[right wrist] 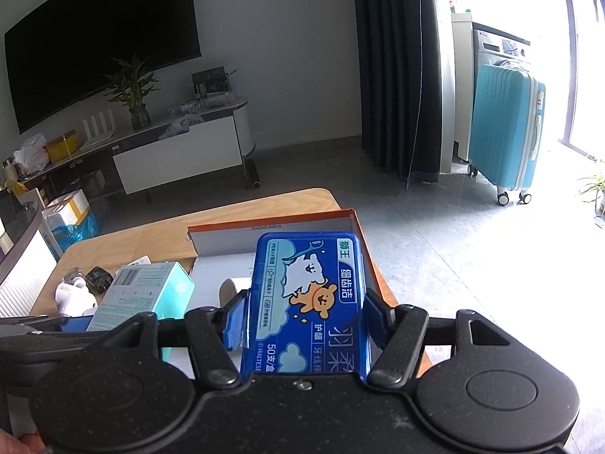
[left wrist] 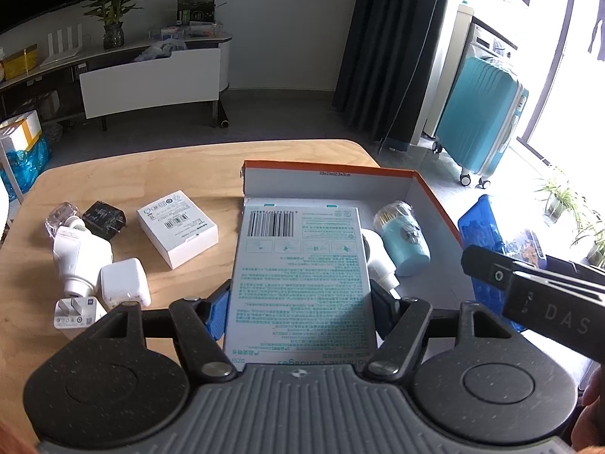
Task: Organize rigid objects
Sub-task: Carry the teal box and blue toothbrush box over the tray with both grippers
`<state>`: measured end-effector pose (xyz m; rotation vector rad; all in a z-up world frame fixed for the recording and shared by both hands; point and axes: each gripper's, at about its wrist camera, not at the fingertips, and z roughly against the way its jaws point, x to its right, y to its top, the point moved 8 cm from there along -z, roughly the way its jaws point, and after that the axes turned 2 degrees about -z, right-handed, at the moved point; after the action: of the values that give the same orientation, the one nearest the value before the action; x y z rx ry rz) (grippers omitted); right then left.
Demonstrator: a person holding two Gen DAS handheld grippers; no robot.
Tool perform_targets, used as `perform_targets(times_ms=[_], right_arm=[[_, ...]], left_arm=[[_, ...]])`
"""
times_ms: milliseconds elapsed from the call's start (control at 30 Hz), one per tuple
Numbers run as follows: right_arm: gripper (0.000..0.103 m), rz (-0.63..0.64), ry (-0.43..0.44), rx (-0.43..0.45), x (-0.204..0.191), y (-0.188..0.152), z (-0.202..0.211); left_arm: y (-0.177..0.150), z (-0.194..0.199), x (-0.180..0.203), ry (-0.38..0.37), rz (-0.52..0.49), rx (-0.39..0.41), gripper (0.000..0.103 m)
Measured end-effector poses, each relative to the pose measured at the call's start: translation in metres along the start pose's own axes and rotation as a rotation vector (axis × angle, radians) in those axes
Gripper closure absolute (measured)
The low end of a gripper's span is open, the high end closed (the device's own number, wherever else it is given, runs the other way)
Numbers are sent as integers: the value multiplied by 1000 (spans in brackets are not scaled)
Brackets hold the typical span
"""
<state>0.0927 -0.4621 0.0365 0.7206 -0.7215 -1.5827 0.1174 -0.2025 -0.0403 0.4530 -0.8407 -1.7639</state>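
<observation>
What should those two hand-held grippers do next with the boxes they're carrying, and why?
Probably lower the bandage box, clamped in the left hand-held gripper, into the orange-rimmed box. It already hangs over that box's open floor, beside the blue cup lying inside. The right hand-held gripper grips the blue floss-pick case and could follow.

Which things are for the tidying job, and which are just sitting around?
For the job:
- bandage box in left hand-held gripper
- blue floss case in right hand-held gripper
- orange-edged box
- chargers, white carton on table

Just around:
- teal suitcase
- potted plant
- TV
</observation>
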Motion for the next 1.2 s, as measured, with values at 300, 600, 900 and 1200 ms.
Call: perform_targets(times_ms=[300,600,900,1200], right_arm=[[28,3,4,12,0,0,-4],[28,-5,2,11,4,-1,-5],[28,-4,1,9,2,3,-7],[28,5,1,6,-1,6,-10]], left_arm=[[11,-8,-5,19,5,0,32],[25,-17,-4,18,5,5,32],[32,-25,-5,19,4,1,32],[39,-35,-7,21,3,-10,32]])
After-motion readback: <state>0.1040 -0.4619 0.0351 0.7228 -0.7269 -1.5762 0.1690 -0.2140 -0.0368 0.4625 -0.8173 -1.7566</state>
